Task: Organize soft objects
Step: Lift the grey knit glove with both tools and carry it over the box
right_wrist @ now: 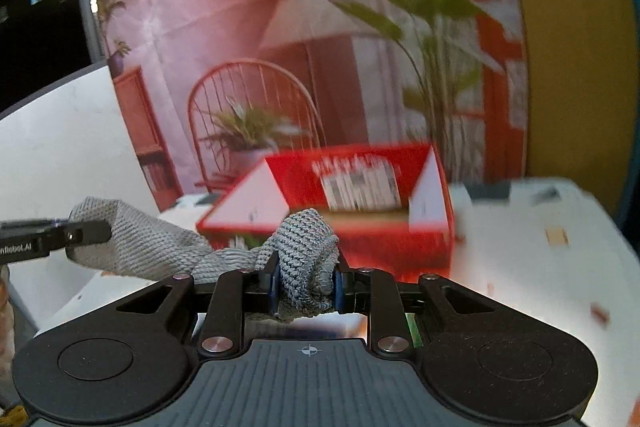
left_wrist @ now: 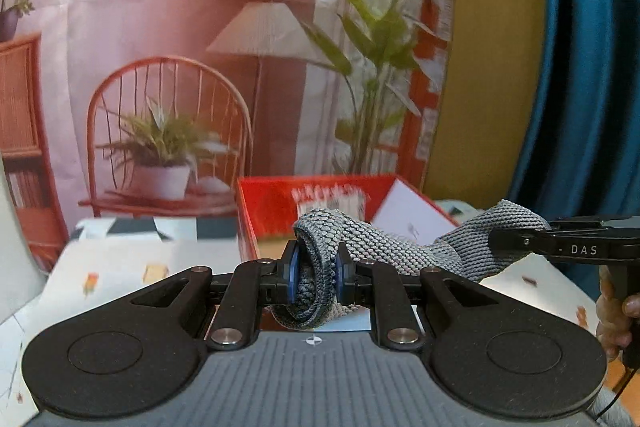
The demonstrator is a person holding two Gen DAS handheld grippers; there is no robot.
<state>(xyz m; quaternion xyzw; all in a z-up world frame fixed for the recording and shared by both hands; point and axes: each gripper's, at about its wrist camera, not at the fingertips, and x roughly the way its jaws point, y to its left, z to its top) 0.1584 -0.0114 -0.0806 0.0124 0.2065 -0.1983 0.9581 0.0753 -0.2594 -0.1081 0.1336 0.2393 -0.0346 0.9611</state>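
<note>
A grey knitted sock [left_wrist: 384, 247] hangs stretched in the air between my two grippers. My left gripper [left_wrist: 316, 277] is shut on one bunched end of it. My right gripper [right_wrist: 306, 285] is shut on the other bunched end [right_wrist: 308, 251]. In the left wrist view the right gripper [left_wrist: 516, 241] enters from the right, clamped on the sock. In the right wrist view the left gripper [right_wrist: 88, 233] enters from the left, clamped on the sock's flat end [right_wrist: 132, 243]. Both hold the sock above the table, in front of an open red box [left_wrist: 280, 203].
The red box [right_wrist: 360, 227] has white flaps and stands on a white patterned tablecloth [right_wrist: 540, 267]. A printed backdrop with a chair, lamp and plants hangs behind it. A blue curtain [left_wrist: 592, 67] is at the right. A white curved panel [right_wrist: 60, 147] stands at the left.
</note>
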